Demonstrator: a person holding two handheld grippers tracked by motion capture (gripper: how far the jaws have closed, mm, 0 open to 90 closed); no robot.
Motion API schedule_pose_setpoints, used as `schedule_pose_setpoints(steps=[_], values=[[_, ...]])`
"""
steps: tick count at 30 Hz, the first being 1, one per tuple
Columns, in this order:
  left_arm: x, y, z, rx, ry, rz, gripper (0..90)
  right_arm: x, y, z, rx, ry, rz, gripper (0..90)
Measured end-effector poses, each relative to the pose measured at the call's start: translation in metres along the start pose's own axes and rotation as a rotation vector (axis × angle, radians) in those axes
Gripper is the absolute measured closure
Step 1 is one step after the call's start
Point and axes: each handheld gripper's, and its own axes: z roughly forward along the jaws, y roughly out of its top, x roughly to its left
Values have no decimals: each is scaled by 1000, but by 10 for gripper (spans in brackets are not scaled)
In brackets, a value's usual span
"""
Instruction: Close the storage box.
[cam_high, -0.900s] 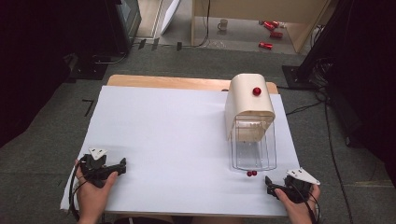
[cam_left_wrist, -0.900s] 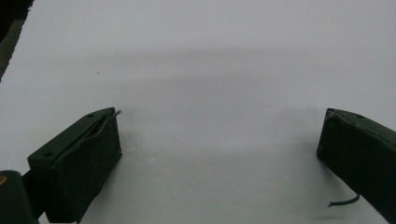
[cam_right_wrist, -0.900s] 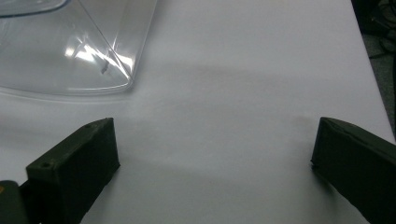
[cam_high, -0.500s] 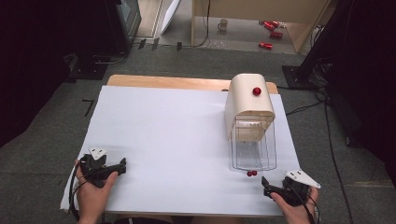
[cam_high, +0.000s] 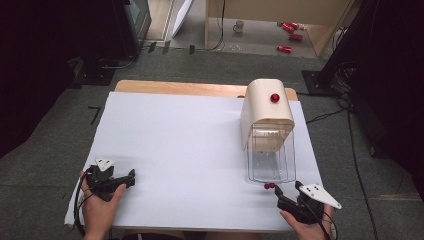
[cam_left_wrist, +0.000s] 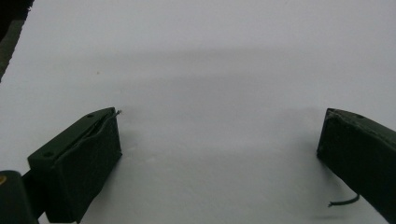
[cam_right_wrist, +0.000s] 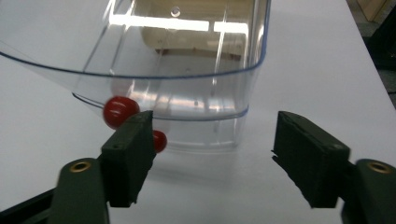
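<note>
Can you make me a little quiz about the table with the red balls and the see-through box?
1. True or false: the two small red balls lie inside the clear bin.
2. Which gripper is nearer the balls: A) the left gripper or B) the right gripper?
3. Fill in: the red knob sits on the ____-coloured housing.

Key:
1. False; they lie on the white table just in front of the bin.
2. B.
3. Cream.
</note>
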Motion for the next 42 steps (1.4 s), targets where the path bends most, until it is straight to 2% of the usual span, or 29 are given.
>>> schedule_pose_setpoints(steps=[6, 12, 13, 16, 18, 24, 28, 34, 39, 42], values=[[0, 0, 0, 0, 0, 1, 0, 4, 2, -5, -7, 19, 8, 388], [0, 0, 0, 0, 0, 1, 0, 10, -3, -8, 15, 25, -2, 477], [0, 0, 0, 0, 0, 0, 0, 12, -4, -8, 20, 35, -11, 522], [0, 0, 0, 0, 0, 0, 0, 13, -4, -8, 21, 42, -16, 555], [0, 0, 0, 0, 0, 0, 0, 16, -4, -7, 25, 66, -25, 594], [0, 0, 0, 0, 0, 0, 0, 23, -6, -6, 35, 104, -58, 625], [0, 0, 0, 0, 0, 0, 0, 29, -4, -5, 24, 123, -59, 635], [0, 0, 0, 0, 0, 1, 0, 35, -3, -2, 11, 114, -58, 680], [0, 0, 0, 0, 0, 0, 0, 33, -2, -2, -5, 104, -23, 737], [0, 0, 0, 0, 0, 0, 0, 34, -1, -2, -5, 102, -24, 744]])
